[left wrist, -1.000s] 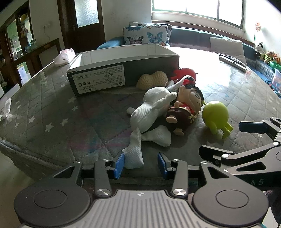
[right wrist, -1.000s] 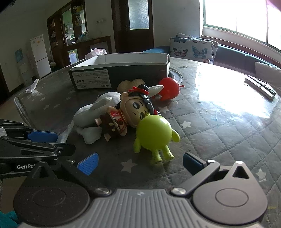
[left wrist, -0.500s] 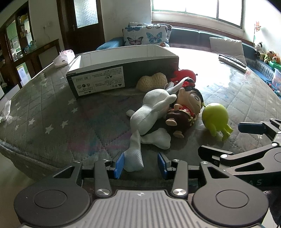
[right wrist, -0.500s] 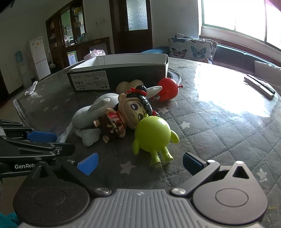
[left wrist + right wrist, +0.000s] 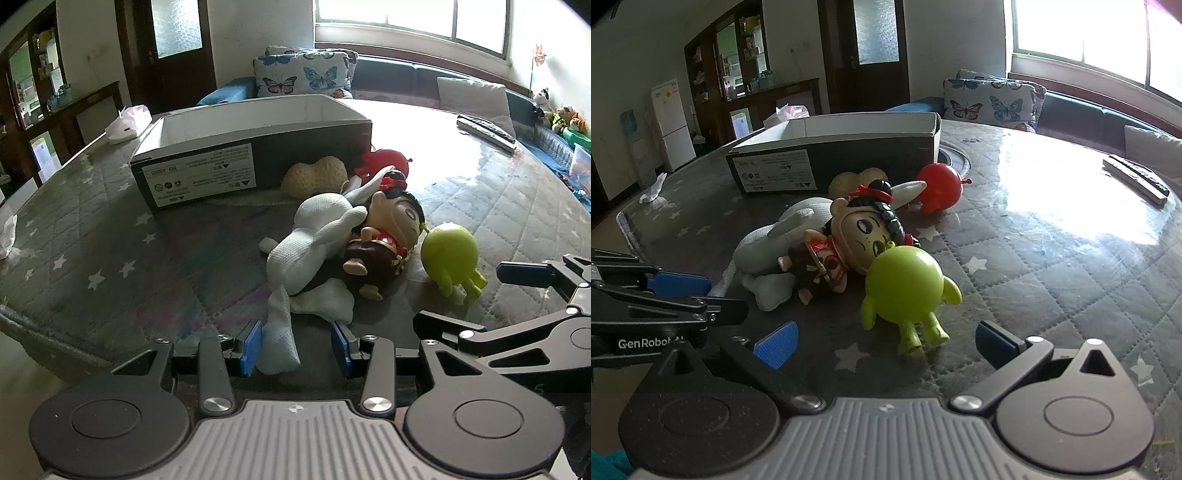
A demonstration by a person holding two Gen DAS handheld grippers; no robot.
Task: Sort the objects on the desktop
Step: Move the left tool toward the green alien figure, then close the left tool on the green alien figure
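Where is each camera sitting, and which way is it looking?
Left wrist: on the left gripper, looking down at the white plush; right gripper at the right edge.
Right wrist: on the right gripper, facing the green toy; left gripper at the left edge.
Shared: doll, box.

Daylight is admitted through a wide window [image 5: 410, 22] at twelve o'clock and is reflected off the quilted, star-patterned bench [image 5: 92, 236]. Beneath the window, a dark sofa [image 5: 391, 79] with butterfly cushions [image 5: 299, 75] is seen. A dark door [image 5: 875, 48], shelving [image 5: 738, 62] and a white fridge [image 5: 672, 122] are seen at ten o'clock.
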